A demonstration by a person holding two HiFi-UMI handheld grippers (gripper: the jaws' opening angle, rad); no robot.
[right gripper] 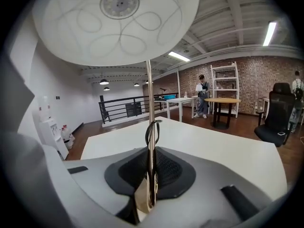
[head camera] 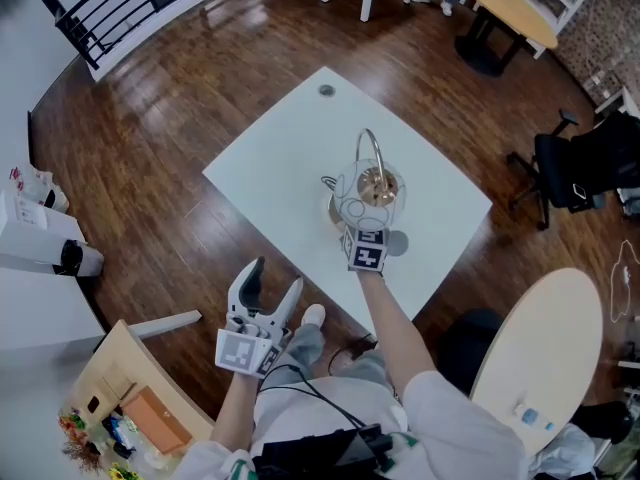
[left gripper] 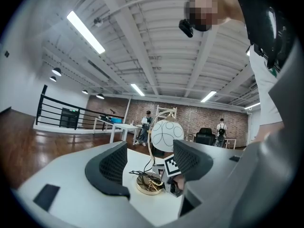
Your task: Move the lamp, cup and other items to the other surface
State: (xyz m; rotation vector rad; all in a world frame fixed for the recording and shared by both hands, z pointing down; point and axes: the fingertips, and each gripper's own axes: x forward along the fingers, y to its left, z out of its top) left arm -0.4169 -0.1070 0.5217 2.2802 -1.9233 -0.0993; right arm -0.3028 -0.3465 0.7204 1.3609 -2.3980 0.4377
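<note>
Right up close, the right gripper (right gripper: 150, 172) is clamping its dark pads flat on the lamp's thin metal stem (right gripper: 148, 99), low down, with the black cord (right gripper: 153, 129) looping round the same rod just above the pads. The lamp (head camera: 372, 183) is standing on the white table (head camera: 270, 158), toward the near side, its patterned globe shade (right gripper: 118, 23) hanging from the arched top, right over the gripper.

The left gripper (head camera: 272, 283) is hanging open and empty off the table's near edge, over the wood floor, so nothing is steadying the gold base (left gripper: 149, 184).

Here is the worry: that grip is sitting on a slim, polished rod, far below a big shade. On the lift, I'm judging the stem could be twisting or sliding between the pads, and the shade could be swinging and tipping the whole lamp sideways. The base looks heavy too, pulling the rod down through the pads.

And that cord is lying tangled over the base. If a loop is trailing loose, it could be catching on the table edge during the carry and jerking the lamp. No cup is showing on the table from here.
</note>
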